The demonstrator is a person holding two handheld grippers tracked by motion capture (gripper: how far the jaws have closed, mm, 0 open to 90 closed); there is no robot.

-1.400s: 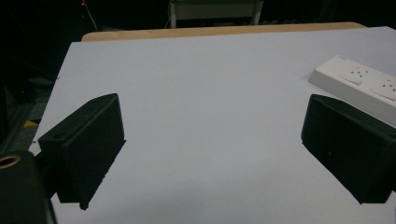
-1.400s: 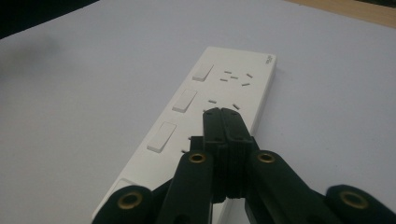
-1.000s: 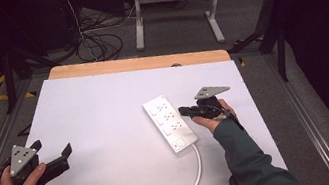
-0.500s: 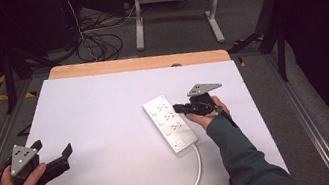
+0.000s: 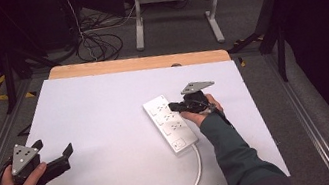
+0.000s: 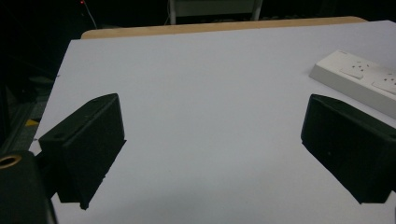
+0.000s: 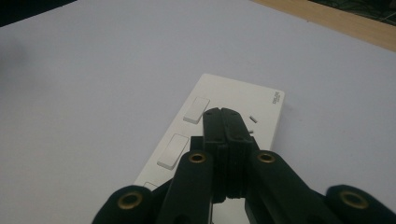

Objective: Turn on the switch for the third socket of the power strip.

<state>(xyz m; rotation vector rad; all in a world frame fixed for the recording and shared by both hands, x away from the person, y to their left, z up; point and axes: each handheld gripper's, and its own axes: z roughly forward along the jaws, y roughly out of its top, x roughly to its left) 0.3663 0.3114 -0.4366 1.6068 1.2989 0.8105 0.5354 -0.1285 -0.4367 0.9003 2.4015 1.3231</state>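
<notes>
A white power strip (image 5: 170, 122) with several sockets and rocker switches lies on the white table top, right of centre; its white cable (image 5: 194, 178) runs off the near edge. My right gripper (image 5: 173, 106) is shut with nothing between its jaws, tips hovering over the strip's far end (image 7: 224, 116), beside the switches (image 7: 195, 109). My left gripper (image 5: 53, 149) is held open near the table's front left corner, jaws wide apart over bare board (image 6: 210, 135). The strip's end (image 6: 359, 79) appears at the right of the left gripper view.
The white board (image 5: 104, 107) sits on a wooden table whose far edge (image 5: 137, 62) shows. Beyond it are a grey metal stand (image 5: 173, 5) and black cables (image 5: 98, 42) on the floor. Metal rails run along both sides.
My right gripper has slid a little toward the far end of the power strip. The left gripper has stayed where it was.
</notes>
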